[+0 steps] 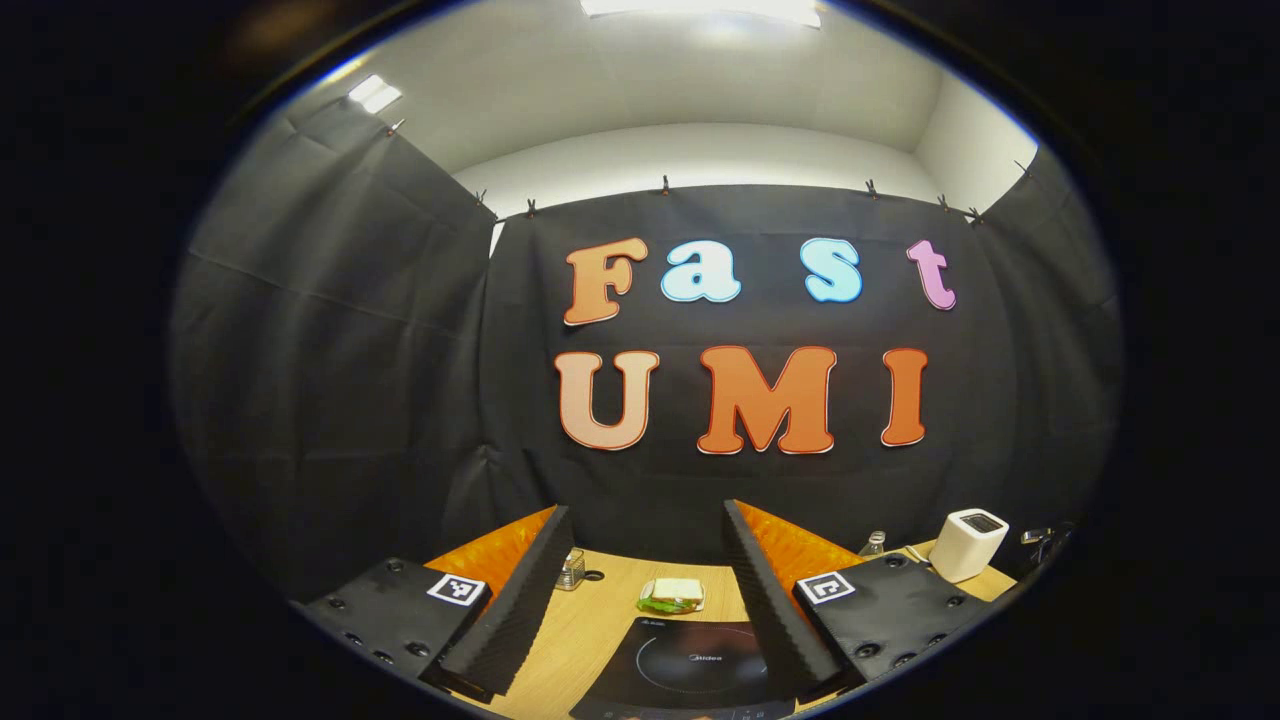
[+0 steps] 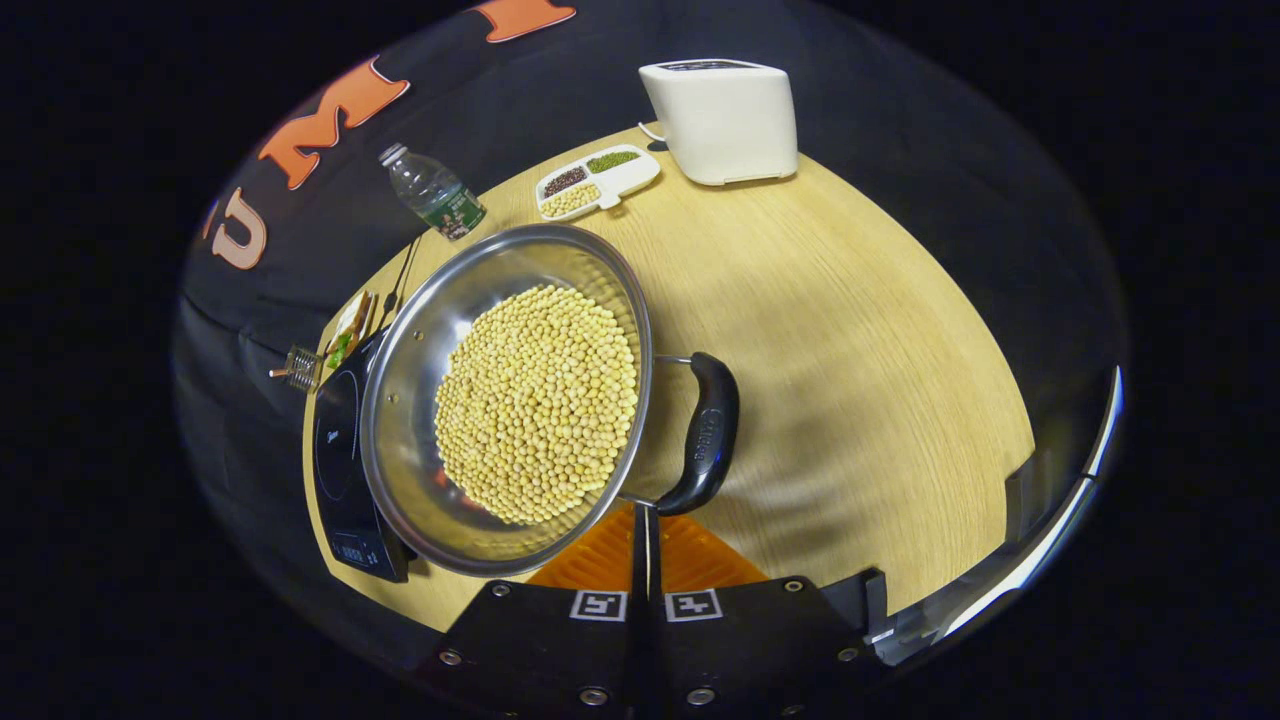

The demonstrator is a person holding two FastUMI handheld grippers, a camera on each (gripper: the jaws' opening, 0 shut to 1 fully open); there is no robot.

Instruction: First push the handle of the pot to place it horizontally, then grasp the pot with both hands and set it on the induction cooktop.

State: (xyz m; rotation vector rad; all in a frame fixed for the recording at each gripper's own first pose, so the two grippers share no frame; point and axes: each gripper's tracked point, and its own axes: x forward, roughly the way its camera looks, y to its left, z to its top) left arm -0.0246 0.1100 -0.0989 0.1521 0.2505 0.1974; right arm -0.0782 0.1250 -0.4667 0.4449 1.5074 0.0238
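My left view: induction cooktop (image 1: 690,665) cut by bottom edge, right part hidden behind my finger (image 1: 775,610). My right view: pot (image 2: 505,400) covers most of cooktop; sandwich (image 2: 347,330) half hidden behind rim; small object (image 2: 298,367) at left unclear.

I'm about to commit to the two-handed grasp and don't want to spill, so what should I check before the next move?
1. Left claw open for a grasp: ok.
2. Right claw shut, tips at the near end of the black curved pot handle: ok for pushing.
3. Handle lying horizontal: cannot tell.
4. Black glass induction cooktop, top bare: ok.
5. Round steel pot heaped with yellow beans, sitting level: cannot tell.
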